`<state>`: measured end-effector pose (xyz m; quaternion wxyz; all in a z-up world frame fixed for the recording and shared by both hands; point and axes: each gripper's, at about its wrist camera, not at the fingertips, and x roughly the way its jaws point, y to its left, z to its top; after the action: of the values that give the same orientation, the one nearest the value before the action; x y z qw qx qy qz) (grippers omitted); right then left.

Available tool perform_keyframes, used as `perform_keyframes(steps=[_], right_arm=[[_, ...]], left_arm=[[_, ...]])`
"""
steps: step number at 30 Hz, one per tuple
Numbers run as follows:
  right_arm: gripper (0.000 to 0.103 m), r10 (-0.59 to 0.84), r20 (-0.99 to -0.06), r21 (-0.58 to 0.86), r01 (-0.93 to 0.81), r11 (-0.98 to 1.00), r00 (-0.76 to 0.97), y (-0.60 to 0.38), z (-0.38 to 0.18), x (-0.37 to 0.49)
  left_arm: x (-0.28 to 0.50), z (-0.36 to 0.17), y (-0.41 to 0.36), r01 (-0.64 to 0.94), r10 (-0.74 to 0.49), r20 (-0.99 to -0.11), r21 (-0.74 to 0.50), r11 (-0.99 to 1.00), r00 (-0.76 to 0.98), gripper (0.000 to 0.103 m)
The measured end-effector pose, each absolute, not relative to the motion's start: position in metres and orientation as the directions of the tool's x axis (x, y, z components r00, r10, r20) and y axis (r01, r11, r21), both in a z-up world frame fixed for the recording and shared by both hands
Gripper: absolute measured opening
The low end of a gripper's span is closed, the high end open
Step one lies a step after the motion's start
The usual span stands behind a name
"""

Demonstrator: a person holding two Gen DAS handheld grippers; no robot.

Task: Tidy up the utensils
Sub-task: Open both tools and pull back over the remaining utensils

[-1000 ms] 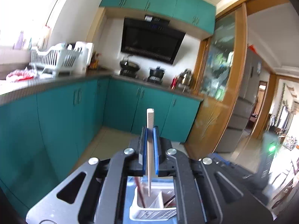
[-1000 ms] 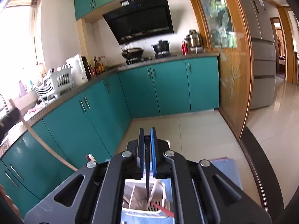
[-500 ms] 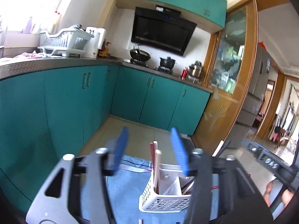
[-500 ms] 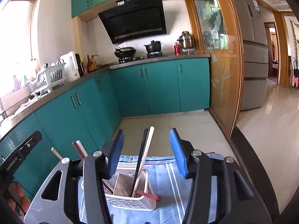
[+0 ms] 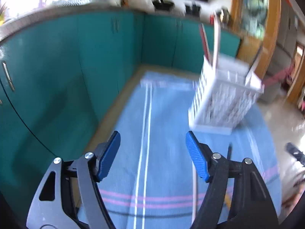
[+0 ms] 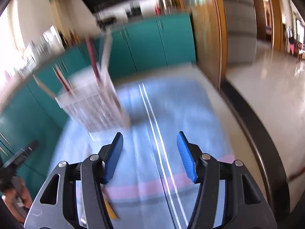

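White slatted basket holds upright utensils; both claws, just opening, gape wide and empty.

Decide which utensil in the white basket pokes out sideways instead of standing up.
The pink-red one, jutting over the basket's right rim; the dark red stick and white stick stand upright.

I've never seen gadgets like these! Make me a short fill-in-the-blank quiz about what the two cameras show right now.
1. The white utensil basket stands on a striped ____ cloth.
2. The left gripper has its jaws ____, with nothing between them.
3. The right gripper holds ____.
4. The cabinets behind the cloth are ____ in colour.

Missing words: blue; open; nothing; teal
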<state>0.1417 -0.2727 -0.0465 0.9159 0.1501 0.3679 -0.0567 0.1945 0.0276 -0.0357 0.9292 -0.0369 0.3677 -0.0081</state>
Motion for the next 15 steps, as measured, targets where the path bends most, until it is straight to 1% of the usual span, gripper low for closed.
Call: perform_keyframes(steps=[2,4,10,15], right_arm=[[0.058,0.016,-0.760,0.214,0.227,0.950,0.650,-0.266,-0.079,0.148],[0.058,0.036,-0.790,0.204,0.207,0.957,0.612,-0.256,-0.098,0.152],[0.057,0.054,-0.811,0.175,0.153,0.973,0.582,-0.235,-0.109,0.160],[0.057,0.033,-0.831,0.152,0.170,0.974,0.555,-0.230,-0.119,0.151]], left_arm=[[0.191,-0.049,0.021,0.001,-0.027,-0.712,-0.036,0.999,0.702,0.071],[0.188,-0.054,0.018,0.012,-0.023,-0.721,-0.021,1.000,0.692,0.075],[0.181,-0.066,0.015,0.028,-0.023,-0.741,-0.005,1.000,0.671,0.079],[0.179,-0.086,0.020,0.037,-0.025,-0.776,-0.002,0.999,0.630,0.079]])
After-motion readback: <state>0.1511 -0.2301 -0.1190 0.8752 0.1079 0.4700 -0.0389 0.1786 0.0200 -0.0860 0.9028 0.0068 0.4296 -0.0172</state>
